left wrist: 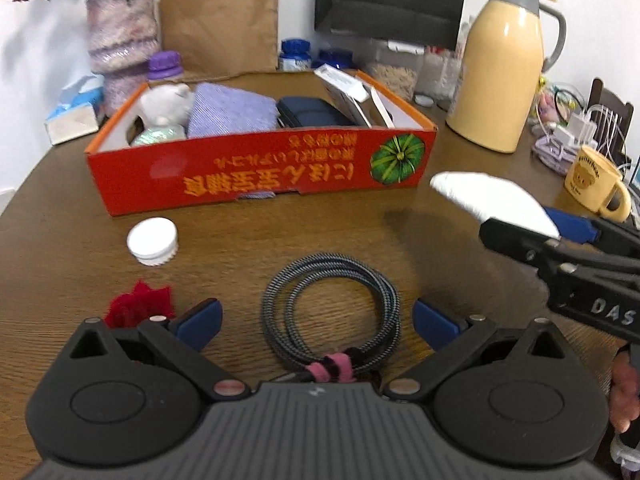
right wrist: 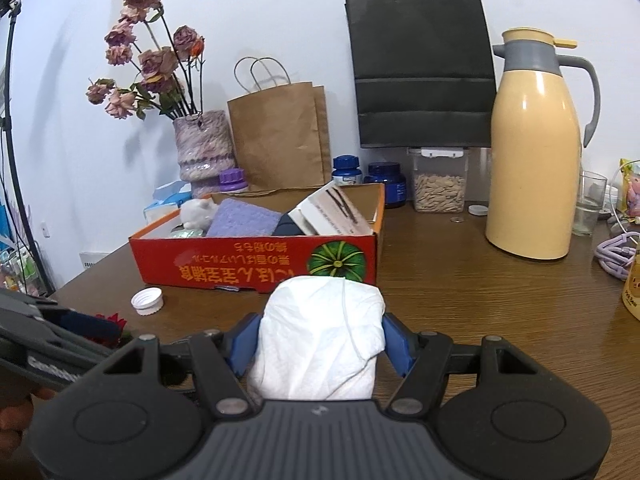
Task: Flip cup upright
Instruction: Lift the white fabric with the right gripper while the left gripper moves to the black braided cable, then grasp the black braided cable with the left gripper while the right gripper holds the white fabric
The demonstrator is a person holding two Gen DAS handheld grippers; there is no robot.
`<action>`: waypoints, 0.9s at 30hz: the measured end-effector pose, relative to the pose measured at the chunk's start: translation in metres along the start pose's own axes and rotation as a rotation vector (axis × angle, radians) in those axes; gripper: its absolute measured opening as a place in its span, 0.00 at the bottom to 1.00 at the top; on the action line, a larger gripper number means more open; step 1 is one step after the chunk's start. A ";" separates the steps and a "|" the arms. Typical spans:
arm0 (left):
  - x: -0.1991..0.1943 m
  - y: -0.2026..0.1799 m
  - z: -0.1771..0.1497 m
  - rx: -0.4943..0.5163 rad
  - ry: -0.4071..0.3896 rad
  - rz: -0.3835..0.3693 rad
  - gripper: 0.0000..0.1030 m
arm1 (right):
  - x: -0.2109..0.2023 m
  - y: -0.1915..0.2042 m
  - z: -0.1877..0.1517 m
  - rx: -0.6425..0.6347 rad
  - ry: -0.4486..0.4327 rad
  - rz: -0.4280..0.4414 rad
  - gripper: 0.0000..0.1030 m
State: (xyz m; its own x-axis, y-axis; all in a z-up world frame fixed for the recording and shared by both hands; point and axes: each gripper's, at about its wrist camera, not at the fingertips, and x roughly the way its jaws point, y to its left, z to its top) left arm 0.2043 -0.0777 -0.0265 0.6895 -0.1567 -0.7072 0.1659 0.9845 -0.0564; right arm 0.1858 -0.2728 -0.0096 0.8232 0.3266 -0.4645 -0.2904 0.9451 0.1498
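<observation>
Right gripper (right wrist: 320, 344) clamped on white cup (right wrist: 320, 340), lifted off the table (right wrist: 460, 280), not yet upright; left gripper (left wrist: 318, 320) spread, empty.

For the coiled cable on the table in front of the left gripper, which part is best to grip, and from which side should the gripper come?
Grip the coiled cable at the pink strap, where all loops are bound, so nothing uncoils. It lies flat, strap end nearest the open left gripper, so probably come from above, fingers either side of the bundle.
</observation>
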 end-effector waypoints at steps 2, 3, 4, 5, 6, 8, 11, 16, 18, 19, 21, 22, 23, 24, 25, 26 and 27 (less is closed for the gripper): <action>0.006 -0.004 0.000 0.003 0.020 0.003 1.00 | -0.001 -0.004 0.000 0.008 -0.002 0.000 0.63; 0.009 -0.005 0.000 0.002 0.029 0.004 1.00 | -0.001 -0.006 0.000 0.012 -0.003 0.001 0.63; 0.012 -0.006 0.001 0.002 0.040 0.004 1.00 | -0.001 -0.007 0.000 0.015 -0.003 0.000 0.63; 0.014 -0.007 0.001 0.003 0.047 0.004 1.00 | -0.001 -0.009 0.000 0.018 -0.004 -0.001 0.63; 0.016 -0.009 0.001 0.005 0.055 0.005 1.00 | -0.002 -0.010 0.000 0.020 -0.006 -0.002 0.63; 0.020 -0.011 0.001 0.010 0.069 0.012 1.00 | -0.002 -0.012 0.001 0.023 -0.008 0.000 0.63; 0.025 -0.012 0.001 0.012 0.085 0.020 1.00 | -0.003 -0.014 0.001 0.026 -0.010 0.005 0.63; 0.031 -0.013 0.001 0.010 0.094 0.042 1.00 | -0.005 -0.013 0.000 0.024 -0.017 0.016 0.63; 0.032 -0.014 0.001 0.013 0.091 0.046 1.00 | -0.005 -0.013 0.000 0.024 -0.020 0.018 0.63; 0.032 -0.014 0.001 0.016 0.090 0.050 1.00 | -0.006 -0.013 0.000 0.024 -0.021 0.019 0.63; 0.033 -0.015 0.000 0.026 0.086 0.061 1.00 | -0.006 -0.013 0.000 0.024 -0.022 0.021 0.63; 0.033 -0.016 0.000 0.031 0.085 0.064 1.00 | -0.006 -0.013 0.000 0.023 -0.022 0.022 0.63; 0.033 -0.017 -0.001 0.031 0.082 0.065 1.00 | -0.006 -0.013 0.000 0.023 -0.022 0.022 0.63; 0.033 -0.017 -0.001 0.032 0.082 0.064 1.00 | -0.006 -0.013 0.000 0.023 -0.022 0.022 0.63; 0.032 -0.018 -0.002 0.036 0.080 0.060 0.98 | -0.006 -0.013 0.000 0.024 -0.021 0.021 0.63; 0.031 -0.019 -0.002 0.041 0.073 0.057 0.92 | -0.005 -0.013 0.000 0.024 -0.021 0.021 0.63; 0.029 -0.020 -0.003 0.048 0.062 0.057 0.88 | -0.005 -0.013 0.000 0.024 -0.020 0.021 0.63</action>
State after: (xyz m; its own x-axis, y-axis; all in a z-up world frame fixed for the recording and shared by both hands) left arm 0.2193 -0.1020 -0.0478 0.6536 -0.0943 -0.7509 0.1624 0.9866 0.0175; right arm 0.1848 -0.2864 -0.0094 0.8265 0.3463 -0.4439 -0.2960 0.9380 0.1806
